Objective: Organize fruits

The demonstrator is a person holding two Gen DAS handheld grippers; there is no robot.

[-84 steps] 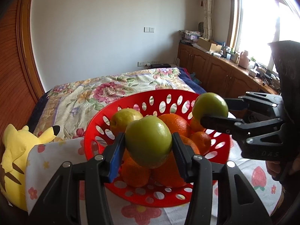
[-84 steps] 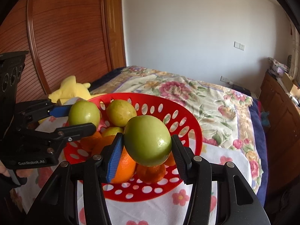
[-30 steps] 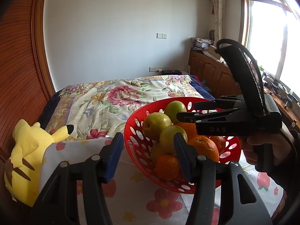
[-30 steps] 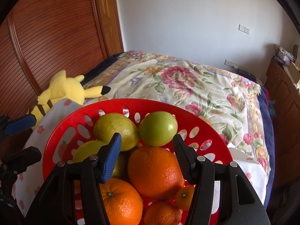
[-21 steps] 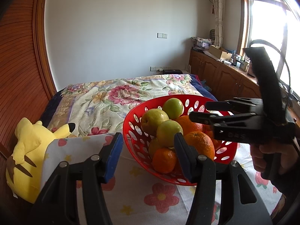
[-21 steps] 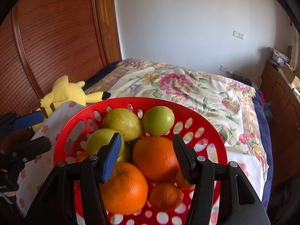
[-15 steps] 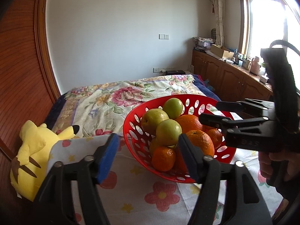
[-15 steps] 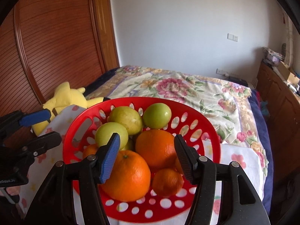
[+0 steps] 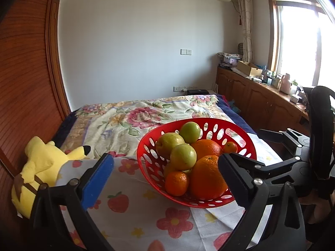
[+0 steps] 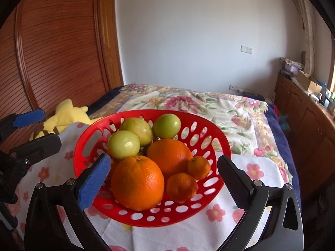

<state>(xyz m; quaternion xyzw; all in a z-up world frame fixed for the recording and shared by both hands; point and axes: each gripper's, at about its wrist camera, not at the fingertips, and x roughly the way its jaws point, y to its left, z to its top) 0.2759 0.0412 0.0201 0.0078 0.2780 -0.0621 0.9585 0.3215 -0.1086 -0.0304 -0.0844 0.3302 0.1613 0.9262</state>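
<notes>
Flowered tablecloth [image 10: 257, 171] carries red basket [image 10: 209, 125]; floral bed [image 10: 188, 102] behind.

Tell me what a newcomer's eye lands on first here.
The red perforated basket, heaped with oranges and green fruit, sits mid-frame on a flower-print cloth. A yellow Pikachu plush lies to its left by the wooden wardrobe. Both the left gripper and right gripper hang open and empty before the basket.

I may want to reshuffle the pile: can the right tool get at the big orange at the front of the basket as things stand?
Probably yes. The right tool is open and empty, and the big orange sits on top at the near side of the basket with nothing over it.
</notes>
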